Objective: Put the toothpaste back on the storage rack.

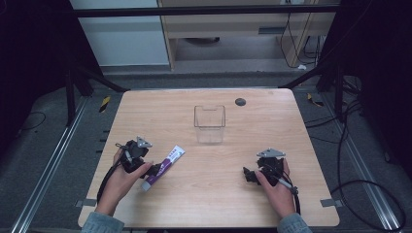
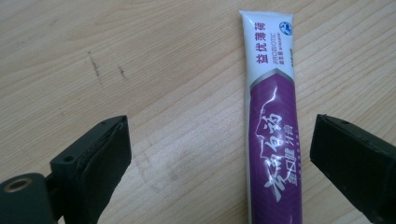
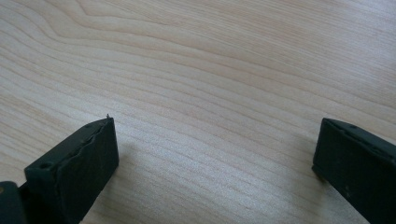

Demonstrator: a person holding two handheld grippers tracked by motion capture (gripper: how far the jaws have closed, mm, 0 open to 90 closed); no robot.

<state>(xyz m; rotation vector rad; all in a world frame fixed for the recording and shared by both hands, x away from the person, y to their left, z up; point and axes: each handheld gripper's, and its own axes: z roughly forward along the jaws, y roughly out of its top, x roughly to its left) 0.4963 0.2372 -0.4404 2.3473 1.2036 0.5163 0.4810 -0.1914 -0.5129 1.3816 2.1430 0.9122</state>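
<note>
Broadly, the wooden table (image 1: 209, 165) carries a clear plastic container (image 1: 210, 124) well ahead of both claws, while a purple-and-white toothpaste tube (image 2: 273, 126) lies flat between the widely parted jaws of the left gripper (image 2: 219, 154), nearer its right-hand jaw and touching neither. Its long axis runs along the claw's own line of sight, crimped end farthest away, so closing would likely pinch it across its width. The right gripper (image 3: 215, 158), well apart from the tube, rests equally wide open and holds nothing over bare wood.

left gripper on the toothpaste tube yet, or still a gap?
Apart. In the left gripper view the toothpaste tube lies flat on the table between the open jaws of the left gripper, with bare wood showing on both sides of it.
</note>
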